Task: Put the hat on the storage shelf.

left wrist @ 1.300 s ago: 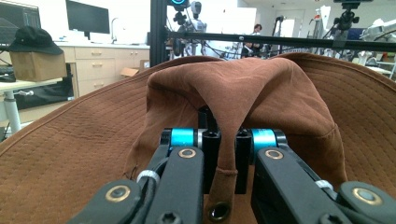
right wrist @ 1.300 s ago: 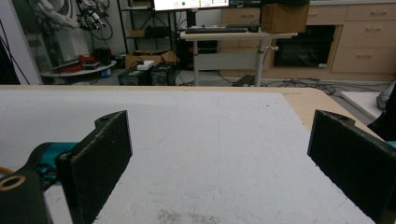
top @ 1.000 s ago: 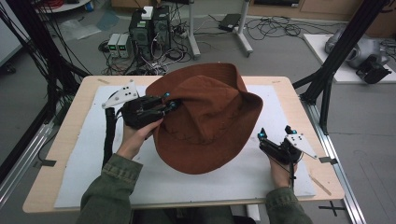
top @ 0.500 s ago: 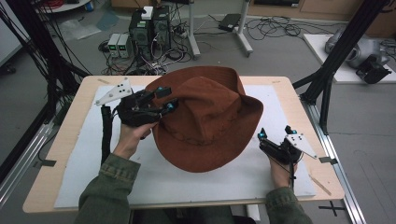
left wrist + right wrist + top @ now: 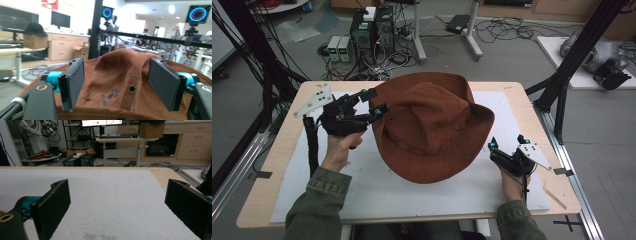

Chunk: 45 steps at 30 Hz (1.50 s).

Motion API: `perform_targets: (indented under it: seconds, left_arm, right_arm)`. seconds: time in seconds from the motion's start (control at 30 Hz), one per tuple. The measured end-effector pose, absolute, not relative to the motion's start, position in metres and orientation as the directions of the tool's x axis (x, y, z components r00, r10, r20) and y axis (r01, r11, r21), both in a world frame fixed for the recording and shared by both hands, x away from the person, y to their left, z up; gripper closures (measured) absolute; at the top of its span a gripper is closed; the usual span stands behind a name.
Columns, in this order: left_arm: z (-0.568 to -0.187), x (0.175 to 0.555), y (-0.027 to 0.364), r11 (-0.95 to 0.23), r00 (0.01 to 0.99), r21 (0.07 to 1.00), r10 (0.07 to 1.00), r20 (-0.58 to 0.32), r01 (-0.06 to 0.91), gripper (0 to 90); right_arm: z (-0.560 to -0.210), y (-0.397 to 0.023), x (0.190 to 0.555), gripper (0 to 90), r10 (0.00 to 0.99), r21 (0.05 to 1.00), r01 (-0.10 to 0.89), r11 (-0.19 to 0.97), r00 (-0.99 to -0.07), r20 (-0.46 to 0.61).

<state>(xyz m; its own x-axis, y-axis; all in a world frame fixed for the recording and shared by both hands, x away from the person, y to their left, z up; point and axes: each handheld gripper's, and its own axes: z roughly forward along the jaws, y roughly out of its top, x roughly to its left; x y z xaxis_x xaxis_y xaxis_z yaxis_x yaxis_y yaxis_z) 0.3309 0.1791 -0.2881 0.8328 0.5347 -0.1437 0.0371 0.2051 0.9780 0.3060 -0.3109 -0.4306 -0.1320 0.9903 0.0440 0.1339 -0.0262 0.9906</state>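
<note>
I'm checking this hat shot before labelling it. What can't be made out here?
- Hat, high view: its underside and the white mat beneath, hidden by the brim.
- Small print beside the paw mark, left gripper view: too blurred to read.
- Right tongs, right gripper view: the right pad is cut off at the frame edge.

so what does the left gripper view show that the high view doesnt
Left gripper view: a paw-print mark and a metal eyelet on the hat, framed by its open jaws with nothing pressed between them.

High view: the whole table, the white mat, and the right gripper, open beside the brim.

Both: the brown hat and the left gripper, whose jaws have just been opening.
</note>
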Motion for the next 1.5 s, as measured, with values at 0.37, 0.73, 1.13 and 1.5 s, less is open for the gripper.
perform_targets:
  seconds: [0.37, 0.73, 1.13, 1.5]
  left_arm:
    - [-0.301, 0.314, 0.224, 0.234, 0.753, 0.972, 0.635, -0.173, 0.026, 29.0]
    - [-0.321, 0.291, 0.248, 0.182, 0.615, 0.983, 0.779, -0.120, -0.038, 26.1]
    - [-0.352, 0.269, 0.267, 0.117, 0.329, 0.988, 0.941, -0.078, -0.102, 25.7]
    - [-0.374, 0.262, 0.276, 0.055, 0.153, 0.988, 0.988, -0.033, -0.141, 24.4]
  right_arm:
    - [-0.431, -0.310, 0.306, 5.6, 0.991, 0.991, 0.130, -0.019, -0.131, 0.036]
    - [-0.431, -0.308, 0.306, 5.5, 0.991, 0.991, 0.135, -0.009, -0.133, 0.027]
    - [-0.431, -0.308, 0.305, 5.5, 0.992, 0.992, 0.129, -0.012, -0.120, 0.027]
    - [-0.430, -0.309, 0.304, 5.4, 0.994, 0.993, 0.114, -0.022, -0.107, 0.035]
